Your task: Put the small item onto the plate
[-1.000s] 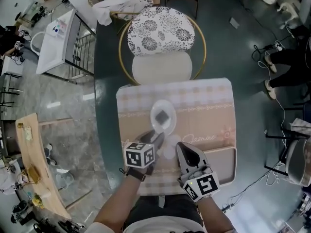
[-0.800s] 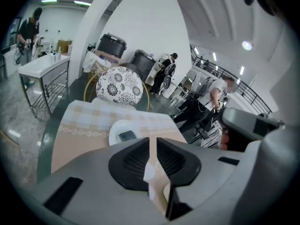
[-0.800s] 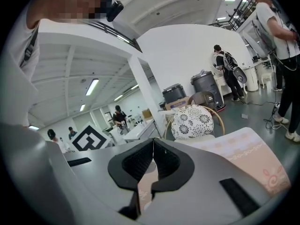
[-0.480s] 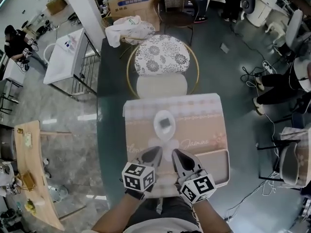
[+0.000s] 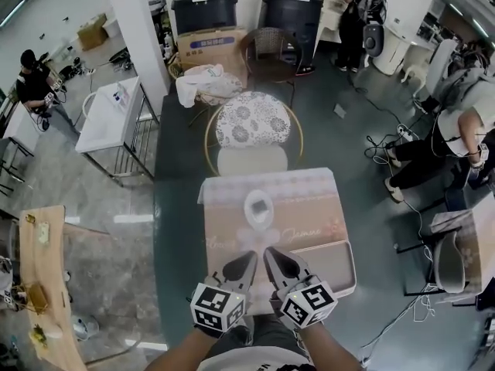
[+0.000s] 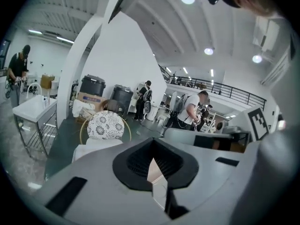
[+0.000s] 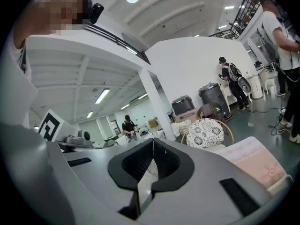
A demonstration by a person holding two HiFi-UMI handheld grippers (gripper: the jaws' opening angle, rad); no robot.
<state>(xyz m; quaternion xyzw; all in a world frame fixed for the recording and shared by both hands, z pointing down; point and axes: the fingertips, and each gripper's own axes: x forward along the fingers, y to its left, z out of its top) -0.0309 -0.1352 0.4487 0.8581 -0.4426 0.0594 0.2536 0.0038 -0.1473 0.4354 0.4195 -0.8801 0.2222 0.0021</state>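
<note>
A small white plate (image 5: 247, 207) lies in the middle of the pink tablecloth (image 5: 309, 207), and the small dark item (image 5: 260, 205) rests on it. My left gripper (image 5: 249, 256) hovers at the table's near edge, well short of the plate, shut and empty. My right gripper (image 5: 271, 252) sits close beside it, also shut with nothing in it. The left gripper view shows its jaws (image 6: 152, 161) pressed together and pointing out over the room. So does the right gripper view (image 7: 152, 149), which catches a strip of the cloth (image 7: 253, 165). Neither gripper view shows the plate.
A pale tray (image 5: 334, 263) lies at the table's near right corner. A round chair with a floral back (image 5: 251, 120) stands at the far side. Beyond it are two dark bins (image 5: 203, 2), a cardboard box (image 5: 211, 45) and people standing around. A wooden bench (image 5: 42, 284) is on the left.
Both grippers have drawn back from the plate to the near edge of the table. The left jaws have come together. The item stays on the plate, and the head view has lifted.
</note>
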